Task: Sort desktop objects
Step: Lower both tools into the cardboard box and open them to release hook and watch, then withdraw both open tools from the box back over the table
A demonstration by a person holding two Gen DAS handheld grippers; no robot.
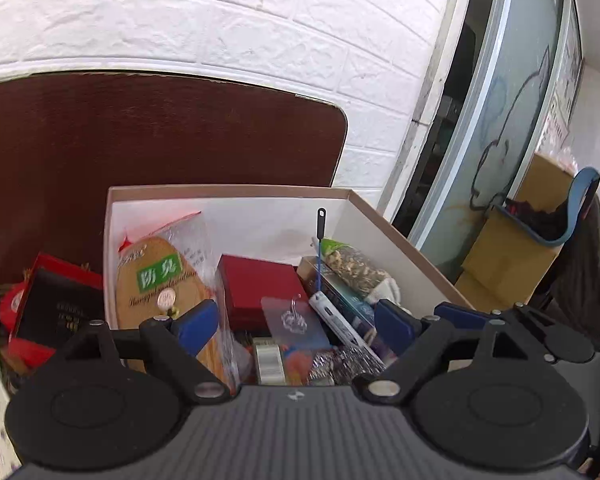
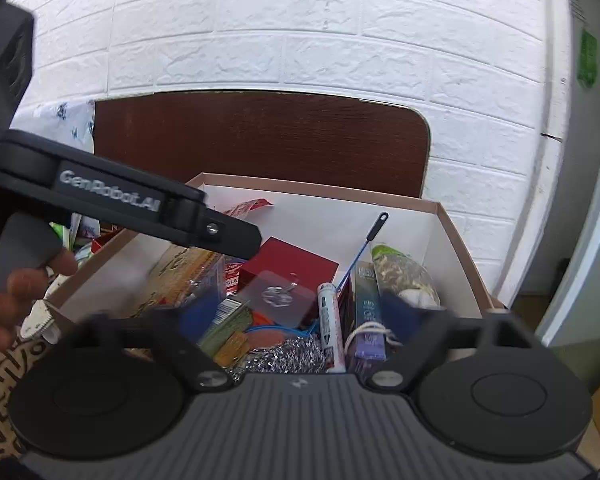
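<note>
The near part of the cardboard box [image 1: 400, 248] is hidden behind the left gripper [image 1: 296, 326], so the lower ends of the white tube [image 1: 340, 326] and the silver scouring pad [image 1: 340, 364] are covered. In the right wrist view the blue fingertips [image 2: 196, 312] of the right gripper [image 2: 296, 314] are smeared by blur. The hand [image 2: 16, 292] is cut off by the left edge. The print on the red box [image 2: 296, 264] cannot be read.
</note>
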